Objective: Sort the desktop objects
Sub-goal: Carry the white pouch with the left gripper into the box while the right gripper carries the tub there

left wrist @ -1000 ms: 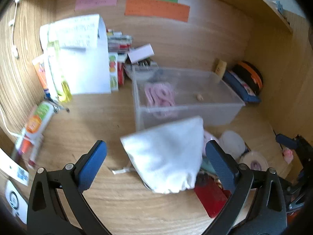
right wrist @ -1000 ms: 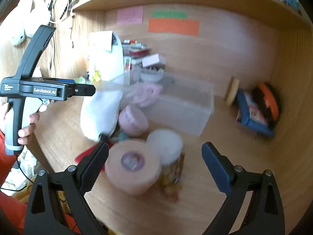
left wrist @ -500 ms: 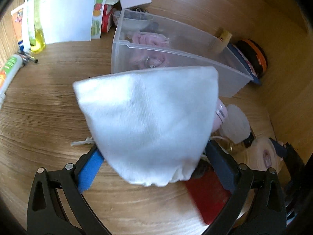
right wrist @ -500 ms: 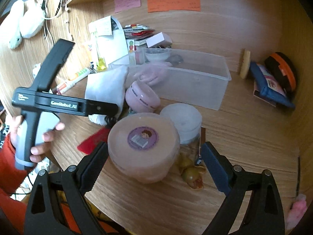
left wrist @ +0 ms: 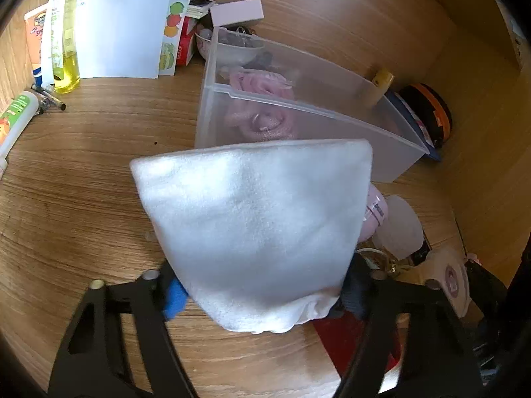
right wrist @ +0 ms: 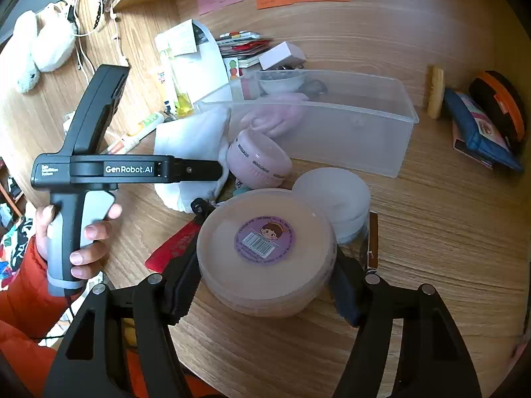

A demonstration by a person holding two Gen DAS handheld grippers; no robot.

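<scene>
Gripping white pouch [left wrist: 255, 229] in left claw [left wrist: 262, 293]; right claw [right wrist: 265, 287] clamps round tub [right wrist: 265, 252].

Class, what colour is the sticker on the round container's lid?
Purple sticker with a barcode; clearest in the right wrist view.

Crowded middle, open desk at the frame edges

Bare desk [right wrist: 448, 232] opens at right of the right wrist view; the clear bin [right wrist: 332, 126], pink jar [right wrist: 259, 159] and white-lidded jar [right wrist: 332, 195] block the centre, with papers [left wrist: 122, 33] crowding upper left.
</scene>
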